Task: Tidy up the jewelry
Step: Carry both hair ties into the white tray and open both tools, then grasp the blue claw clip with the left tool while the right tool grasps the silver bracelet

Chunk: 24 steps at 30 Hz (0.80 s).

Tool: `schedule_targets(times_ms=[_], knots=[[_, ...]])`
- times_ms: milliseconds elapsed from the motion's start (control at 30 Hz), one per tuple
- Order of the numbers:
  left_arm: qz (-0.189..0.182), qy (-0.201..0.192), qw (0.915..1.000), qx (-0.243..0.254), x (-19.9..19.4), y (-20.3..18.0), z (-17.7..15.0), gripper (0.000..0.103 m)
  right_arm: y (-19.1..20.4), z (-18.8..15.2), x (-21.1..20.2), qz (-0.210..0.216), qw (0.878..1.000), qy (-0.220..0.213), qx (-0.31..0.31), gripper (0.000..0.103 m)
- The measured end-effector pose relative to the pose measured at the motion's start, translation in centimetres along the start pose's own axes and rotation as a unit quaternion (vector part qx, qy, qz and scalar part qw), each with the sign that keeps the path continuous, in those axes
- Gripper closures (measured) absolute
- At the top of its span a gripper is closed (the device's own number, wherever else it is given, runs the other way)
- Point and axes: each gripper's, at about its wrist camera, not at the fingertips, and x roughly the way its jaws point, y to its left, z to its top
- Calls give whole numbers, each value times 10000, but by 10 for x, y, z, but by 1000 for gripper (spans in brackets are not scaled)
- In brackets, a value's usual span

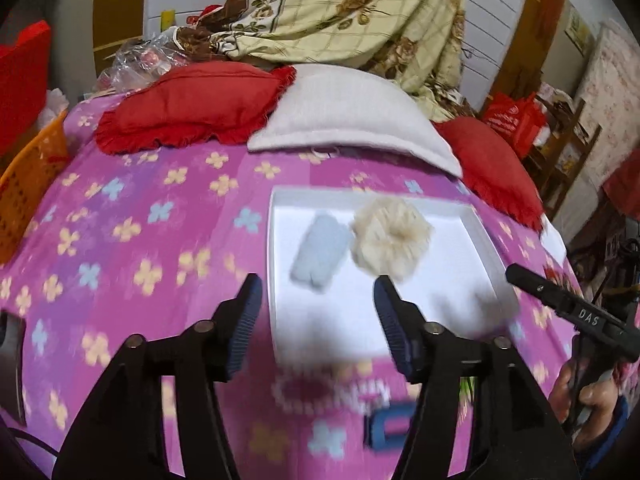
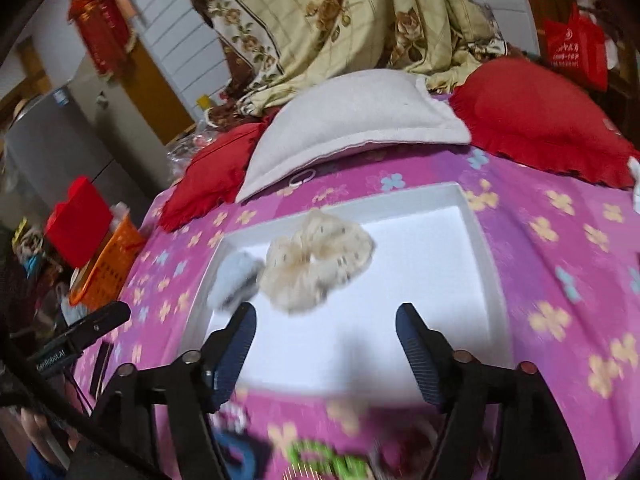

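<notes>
On the bed, a white tray holds a pale blue fluffy clip at left, long axis running near to far, touching a cream scrunchie to its right. Both are judged light and soft, best pinched across the middle. The left gripper and right gripper are seen with fingers wide, nothing held.

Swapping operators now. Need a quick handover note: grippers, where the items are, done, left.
Left gripper: open, empty, over the tray's near left edge.
Right gripper: open, empty, over the tray's middle.
White tray sits on the pink floral bedspread.
Done: pale blue fuzzy hair clip and cream scrunchie lie side by side in the tray.
Left: blurred items on the bedspread near the grippers, including a blue one; identity unclear.
</notes>
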Motion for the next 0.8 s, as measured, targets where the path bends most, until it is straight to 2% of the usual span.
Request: schedule_targets(times_ms=[167,367,667,800], knots=[[-70,197,9996,213,-17,-19,-54,40,-28,-54,-26,-181,9998,67,68,32],[-524,446,9976,37,-10,-37,-100,40,-60,-101,-37,-313,9990,153,268,32],[-403,399,9951,815,4,-75,-128,40,-63,-117,-39,-237,9991,6,340,32],[-315,512,9943,876,20,-78,-129,40,-59,-120,-38,-202,9995,-3,254,32]])
